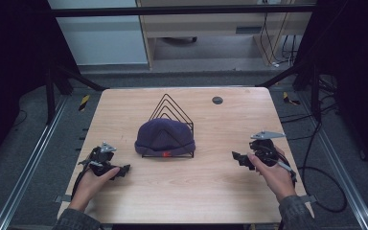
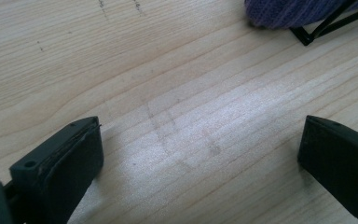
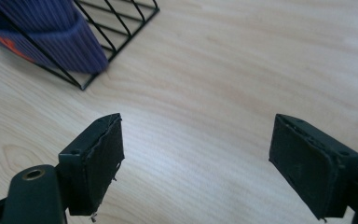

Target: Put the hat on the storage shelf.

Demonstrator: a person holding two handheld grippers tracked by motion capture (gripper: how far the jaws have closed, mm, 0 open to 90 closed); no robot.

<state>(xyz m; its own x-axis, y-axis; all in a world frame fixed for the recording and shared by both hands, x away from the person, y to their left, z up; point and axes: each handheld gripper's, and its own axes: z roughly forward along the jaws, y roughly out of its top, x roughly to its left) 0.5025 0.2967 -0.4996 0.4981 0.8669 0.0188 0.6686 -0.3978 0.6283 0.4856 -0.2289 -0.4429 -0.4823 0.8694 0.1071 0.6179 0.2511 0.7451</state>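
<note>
At the centre of the wooden table (image 1: pixel 206 191) sat a dark blue knit beanie (image 1: pixel 165 136), draped over a black wire rack (image 1: pixel 170 108) whose peaked dividers rose behind it toward twelve o'clock. The rack held nothing but the beanie, which covered its front dividers, with a small red tag (image 1: pixel 165 154) low on the cuff at six o'clock. The left gripper (image 1: pixel 120 171) rested on the tabletop at about eight o'clock from the beanie, the right gripper (image 1: pixel 239 158) at about four o'clock, both well apart from it and pointing inward. Each was spread wide and held nothing; bare wood showed between the jaws in both gripper views. From the left gripper (image 2: pixel 200 154) the beanie (image 2: pixel 298 11) lay ahead toward one o'clock; from the right gripper (image 3: pixel 196 154) the beanie (image 3: pixel 46 32) and rack (image 3: pixel 116 23) lay toward eleven o'clock. The beanie's long axis ran from nine to three o'clock, so its two ends faced the two grippers about equally; neither hand looked clearly nearer
</note>
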